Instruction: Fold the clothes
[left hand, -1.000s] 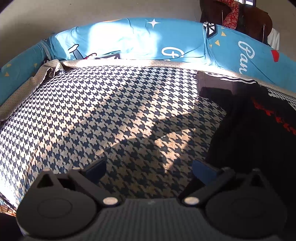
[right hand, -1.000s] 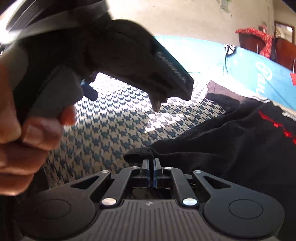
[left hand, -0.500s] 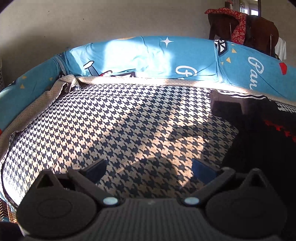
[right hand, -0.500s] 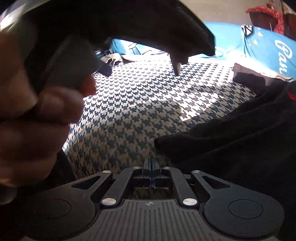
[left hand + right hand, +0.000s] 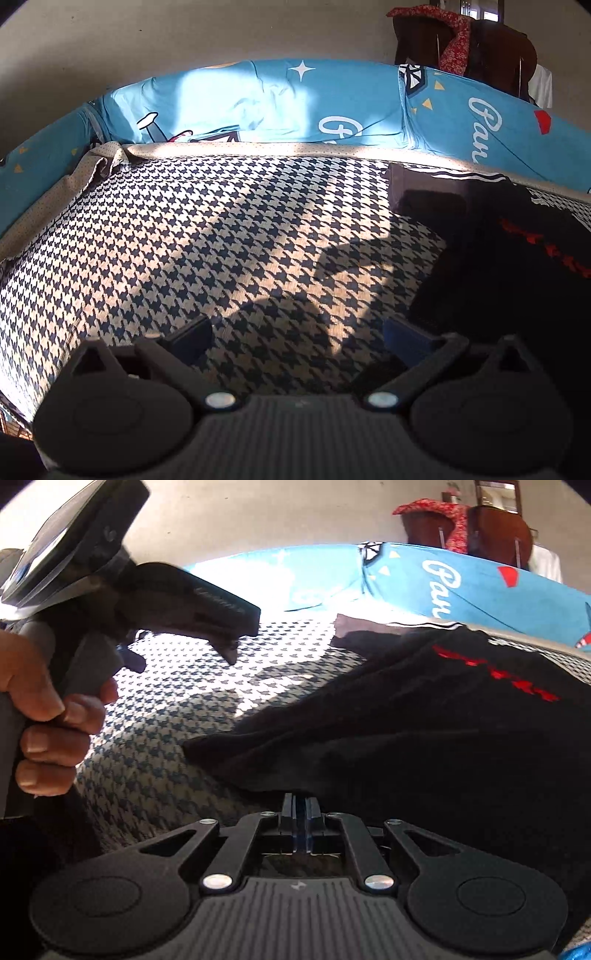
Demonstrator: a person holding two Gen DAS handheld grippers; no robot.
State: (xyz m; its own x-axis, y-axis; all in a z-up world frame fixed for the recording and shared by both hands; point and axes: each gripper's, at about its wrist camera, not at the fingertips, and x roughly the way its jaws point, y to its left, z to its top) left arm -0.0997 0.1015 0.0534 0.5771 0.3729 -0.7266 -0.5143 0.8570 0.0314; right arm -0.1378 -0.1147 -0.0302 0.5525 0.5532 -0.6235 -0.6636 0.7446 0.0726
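A black garment (image 5: 517,288) with red print (image 5: 495,675) lies spread on the right side of a houndstooth bed cover (image 5: 221,240). My right gripper (image 5: 301,803) is shut on the near edge of the black garment (image 5: 424,731), which stretches away from its tips. In the left wrist view my left gripper (image 5: 297,332) stands open over bare cover, just left of the garment, with nothing between its fingers. The right wrist view shows that left gripper (image 5: 181,653) raised at upper left, gripped by a hand (image 5: 48,723).
A folded dark piece with white stripes (image 5: 436,188) sits at the back, beside the black garment. Blue printed cushions (image 5: 277,107) line the far and left sides. A dark chair draped with red cloth (image 5: 461,40) stands behind them. Sunlight and shadows cross the cover.
The left gripper has risen and tilted up, still open. The right gripper stays shut and the garment's edge now sits right at its fingertips, drawn towards me.
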